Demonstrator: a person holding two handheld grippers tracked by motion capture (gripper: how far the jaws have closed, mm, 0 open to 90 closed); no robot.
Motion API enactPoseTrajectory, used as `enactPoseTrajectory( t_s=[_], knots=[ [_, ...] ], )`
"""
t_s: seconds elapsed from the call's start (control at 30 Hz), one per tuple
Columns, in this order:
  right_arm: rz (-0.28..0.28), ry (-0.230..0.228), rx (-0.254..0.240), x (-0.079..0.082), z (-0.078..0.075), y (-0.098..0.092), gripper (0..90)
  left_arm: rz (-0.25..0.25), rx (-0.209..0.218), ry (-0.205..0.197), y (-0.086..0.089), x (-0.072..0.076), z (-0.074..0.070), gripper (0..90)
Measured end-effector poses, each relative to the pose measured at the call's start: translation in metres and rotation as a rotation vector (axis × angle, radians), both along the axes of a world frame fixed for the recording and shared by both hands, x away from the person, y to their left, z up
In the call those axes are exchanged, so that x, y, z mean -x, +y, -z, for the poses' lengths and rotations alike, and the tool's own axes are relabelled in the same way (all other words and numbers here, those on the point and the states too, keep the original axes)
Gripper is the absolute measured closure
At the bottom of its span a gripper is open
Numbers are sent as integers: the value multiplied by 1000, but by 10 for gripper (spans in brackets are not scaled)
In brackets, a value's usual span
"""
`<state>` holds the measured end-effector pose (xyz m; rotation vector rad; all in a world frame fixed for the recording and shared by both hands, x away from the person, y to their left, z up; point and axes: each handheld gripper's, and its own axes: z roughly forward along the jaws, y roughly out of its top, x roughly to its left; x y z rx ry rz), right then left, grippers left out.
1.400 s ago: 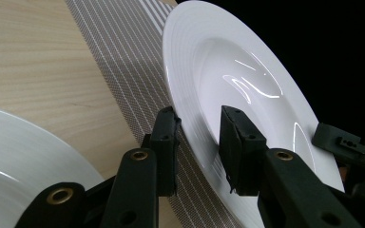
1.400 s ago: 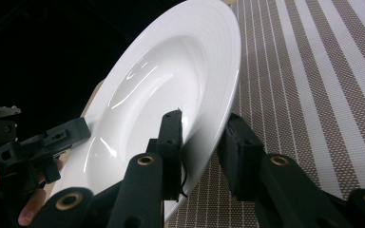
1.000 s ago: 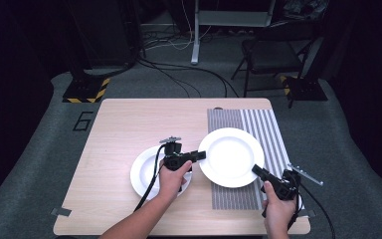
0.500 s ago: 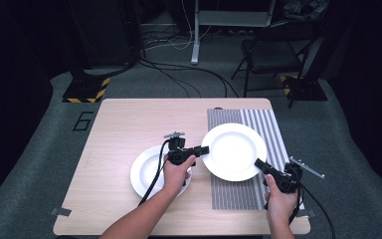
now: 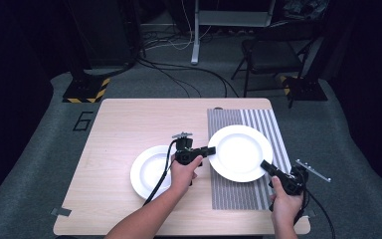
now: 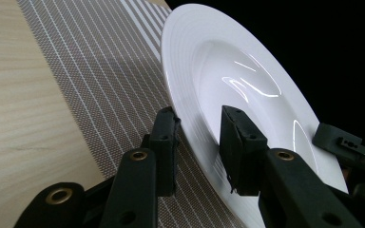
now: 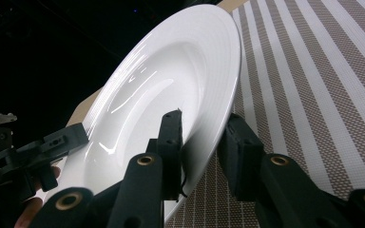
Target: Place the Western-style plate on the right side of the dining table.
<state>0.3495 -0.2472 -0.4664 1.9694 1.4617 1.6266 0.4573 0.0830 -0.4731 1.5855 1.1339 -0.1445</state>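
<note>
Plate (image 5: 240, 152), white: above the striped mat (image 5: 238, 191) on your worktop (image 5: 124, 124), gripped at opposite rims by your left tool (image 5: 211, 150) and right tool (image 5: 265, 166), each clamped narrow on it. Second plate (image 5: 151, 172): flat beside the mat, under your left hand (image 5: 184, 172).

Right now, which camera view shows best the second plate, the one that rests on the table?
The high view: the resting plate lies on the bare wood left of the striped mat, partly under the left hand. Both gripper views look at the held plate.
</note>
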Motion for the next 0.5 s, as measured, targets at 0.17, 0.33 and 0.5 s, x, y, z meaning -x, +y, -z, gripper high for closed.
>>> enactPoseTrajectory(
  t_s=[0.17, 0.33, 0.5],
  knots=[
    [14, 6, -11, 4, 5, -7, 708, 4, 0, 4, -8, 0, 2, 678],
    [33, 7, -5, 7, 7, -12, 708, 31, -18, -15, -13, -1, 4, 678],
    [43, 10, -12, 9, 8, -16, 707, 33, -18, -9, -18, 0, 5, 678]
  ],
)
